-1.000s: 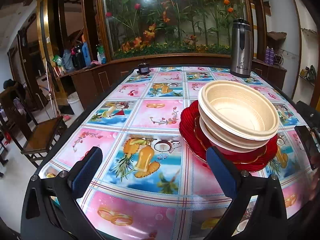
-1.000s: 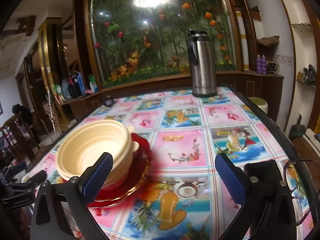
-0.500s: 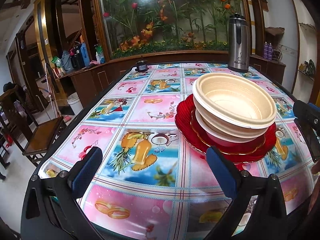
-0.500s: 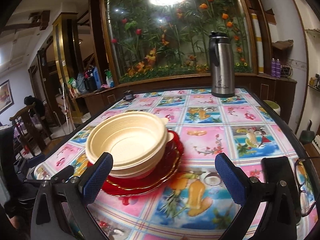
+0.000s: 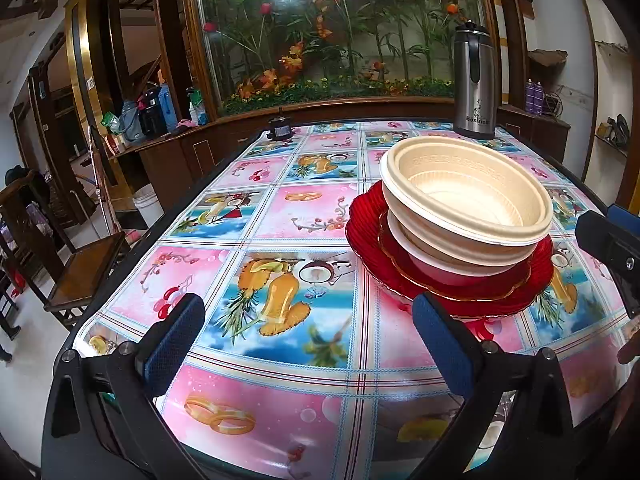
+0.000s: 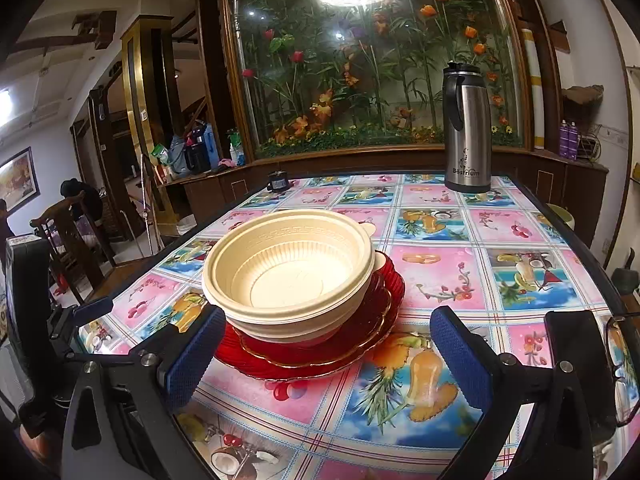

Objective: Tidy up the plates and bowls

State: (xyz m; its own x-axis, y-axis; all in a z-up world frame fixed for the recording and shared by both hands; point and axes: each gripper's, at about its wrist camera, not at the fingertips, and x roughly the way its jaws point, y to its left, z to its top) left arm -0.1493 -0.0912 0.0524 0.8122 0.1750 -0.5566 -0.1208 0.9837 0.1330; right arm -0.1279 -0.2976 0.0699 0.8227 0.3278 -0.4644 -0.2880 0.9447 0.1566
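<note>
Cream plastic bowls [image 5: 468,200] [image 6: 292,272] sit nested and a little askew on stacked red glass plates [image 5: 480,284] [image 6: 320,352], on a table with a fruit-print cloth [image 5: 280,288]. My left gripper [image 5: 308,340] is open near the table's front edge, left of the stack, holding nothing. My right gripper [image 6: 324,356] is open too, with the stack just beyond and between its blue pads [image 6: 192,356]. The right gripper's body also shows at the right edge of the left wrist view [image 5: 612,244].
A steel thermos jug [image 5: 474,84] [image 6: 466,128] stands at the table's far right. A small dark object [image 5: 280,130] lies at the far edge. Eyeglasses [image 6: 620,364] and a black item [image 6: 576,344] rest near right. Wooden chairs [image 5: 80,264] stand left of the table.
Both grippers have drawn back and tilted, so the stack sits more level and centred in the right view. The bowls and plates have not moved. Both grippers stayed open.
</note>
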